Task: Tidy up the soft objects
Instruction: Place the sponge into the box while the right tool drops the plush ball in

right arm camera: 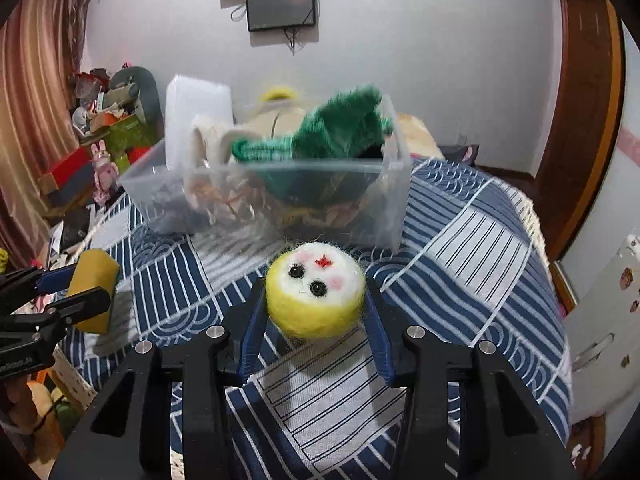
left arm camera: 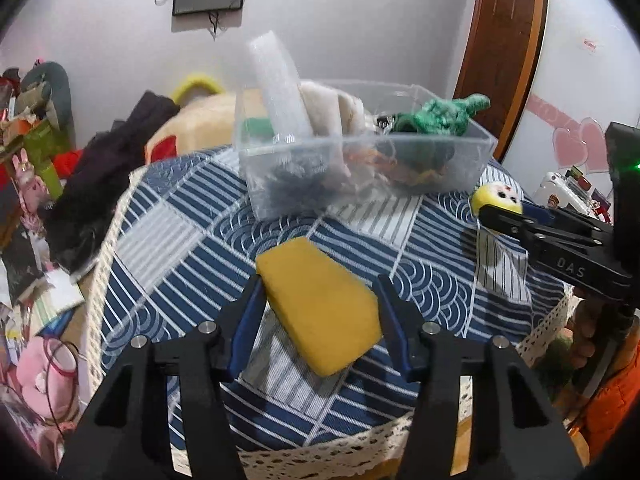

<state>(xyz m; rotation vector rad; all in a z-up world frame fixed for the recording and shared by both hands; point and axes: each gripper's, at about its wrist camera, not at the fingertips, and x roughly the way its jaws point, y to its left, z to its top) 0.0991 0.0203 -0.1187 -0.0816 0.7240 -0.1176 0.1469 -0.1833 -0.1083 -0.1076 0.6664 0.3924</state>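
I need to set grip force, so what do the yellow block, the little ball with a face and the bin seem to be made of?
Yellow block: looks like foam sponge, with a matte, finely porous face and rounded corners. Ball with a face: probably needle-felted wool, since it has a fuzzy surface with stray fibers and bead-like black eyes. Bin: clear rigid plastic, slightly glossy, and its contents show through the walls.

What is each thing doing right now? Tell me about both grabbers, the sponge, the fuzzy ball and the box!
left gripper: shut on the yellow sponge.
yellow sponge: held above the table.
right gripper: shut on the felt ball.
felt ball: held, face pointing up.
clear bin: open, no lid, filled with soft things.
green plush: in the bin, poking over the rim.
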